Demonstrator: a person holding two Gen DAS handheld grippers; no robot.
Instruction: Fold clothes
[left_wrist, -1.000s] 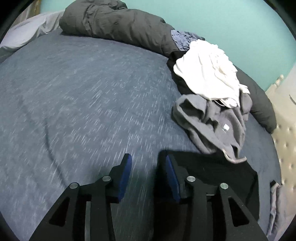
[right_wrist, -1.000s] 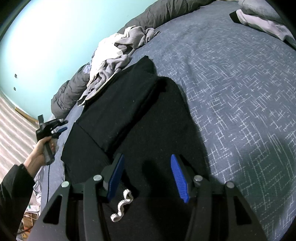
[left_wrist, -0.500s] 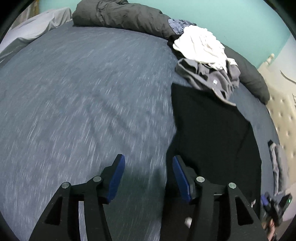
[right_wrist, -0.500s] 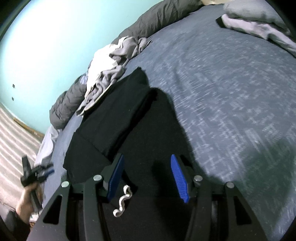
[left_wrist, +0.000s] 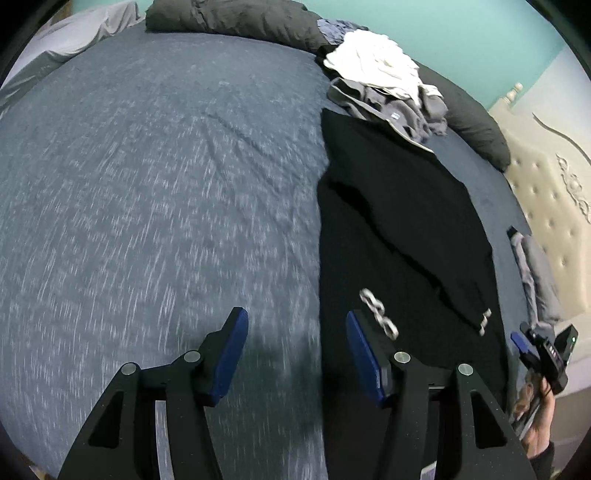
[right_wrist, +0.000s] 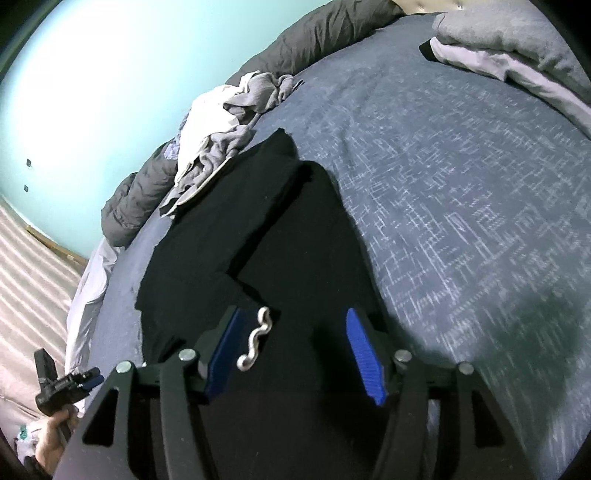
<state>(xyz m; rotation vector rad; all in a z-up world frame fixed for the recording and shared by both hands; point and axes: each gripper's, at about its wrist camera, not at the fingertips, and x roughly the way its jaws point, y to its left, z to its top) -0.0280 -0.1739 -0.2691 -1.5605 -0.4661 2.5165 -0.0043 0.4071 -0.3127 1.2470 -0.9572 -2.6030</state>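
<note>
A black garment (left_wrist: 402, 229) is seen spread flat on the blue-grey bed cover (left_wrist: 155, 192), partly folded, one long panel laid over the rest. Its far end lies just beside a heap of clothes: a grey piece (left_wrist: 391, 107) with a white piece (left_wrist: 373, 62) on top, set against the dark grey duvet (left_wrist: 236, 18) rolled along the bed's far edge. White drawstrings (left_wrist: 380, 314) are noted at the garment's near end

Left gripper (left_wrist: 295, 350): fingers apart, nothing held, hovering over the garment's left edge, one blue pad over the bed cover, the other over black cloth. Right gripper (right_wrist: 291, 354): fingers likewise apart and empty, above the garment's near end, a drawstring (right_wrist: 255, 343) beside its left pad

Folded grey clothing (right_wrist: 517, 48) is recorded at a far corner of the bed. The left view is motion-blurred
</note>
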